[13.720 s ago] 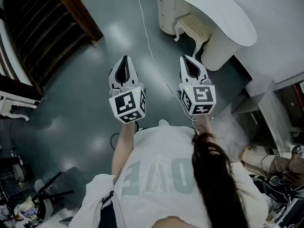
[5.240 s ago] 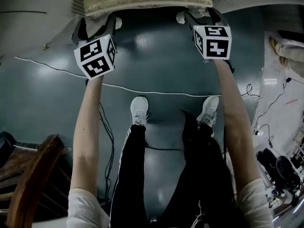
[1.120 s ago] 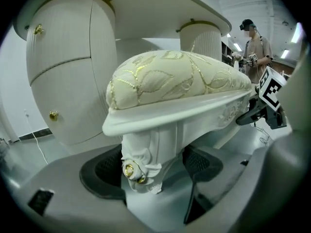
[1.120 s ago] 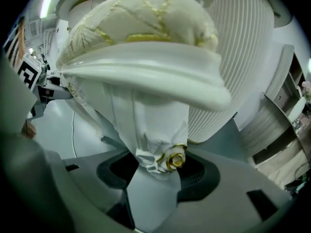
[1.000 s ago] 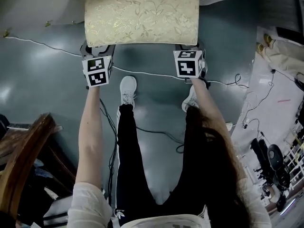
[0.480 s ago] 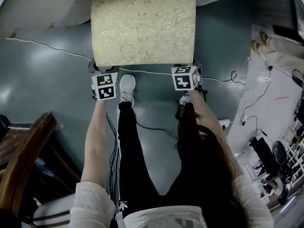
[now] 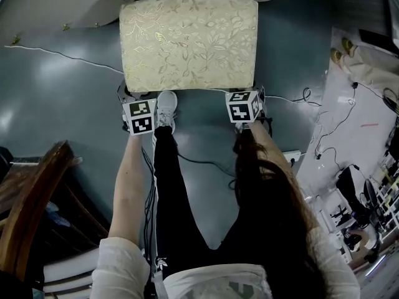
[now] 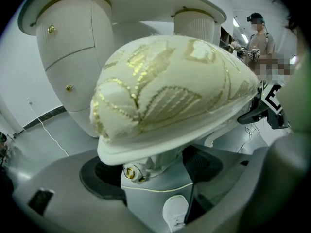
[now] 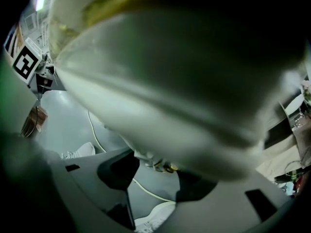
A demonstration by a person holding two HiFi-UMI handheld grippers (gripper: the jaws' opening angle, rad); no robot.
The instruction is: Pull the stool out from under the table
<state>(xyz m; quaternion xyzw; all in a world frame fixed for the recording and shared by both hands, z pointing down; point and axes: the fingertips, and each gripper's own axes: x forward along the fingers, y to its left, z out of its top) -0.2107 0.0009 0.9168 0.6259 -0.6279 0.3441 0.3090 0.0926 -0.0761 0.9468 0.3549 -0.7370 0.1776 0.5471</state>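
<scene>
The stool (image 7: 189, 41) has a cream cushion with a gold leaf pattern and white legs. It stands just in front of the white table (image 7: 75, 2), with its whole cushion showing. My left gripper (image 7: 132, 97) is at its near left corner and my right gripper (image 7: 248, 95) at its near right corner. In the left gripper view the cushion (image 8: 170, 91) fills the top, and the jaws are shut on the white stool leg (image 8: 146, 176) with its gold stud. In the right gripper view a stool leg (image 9: 153, 160) sits between the dark pads (image 9: 116, 171), under the blurred cushion.
A white cable (image 7: 56, 53) runs across the grey floor left of the stool. A dark wooden piece of furniture (image 7: 34, 192) stands at lower left. My shoe (image 7: 165, 108) is just behind the stool. Cables and clutter (image 7: 355, 104) lie at the right. A person (image 8: 257, 33) stands far behind.
The stool and both grippers have slid toward my feet. More of the cushion is out from under the table than a second ago.
</scene>
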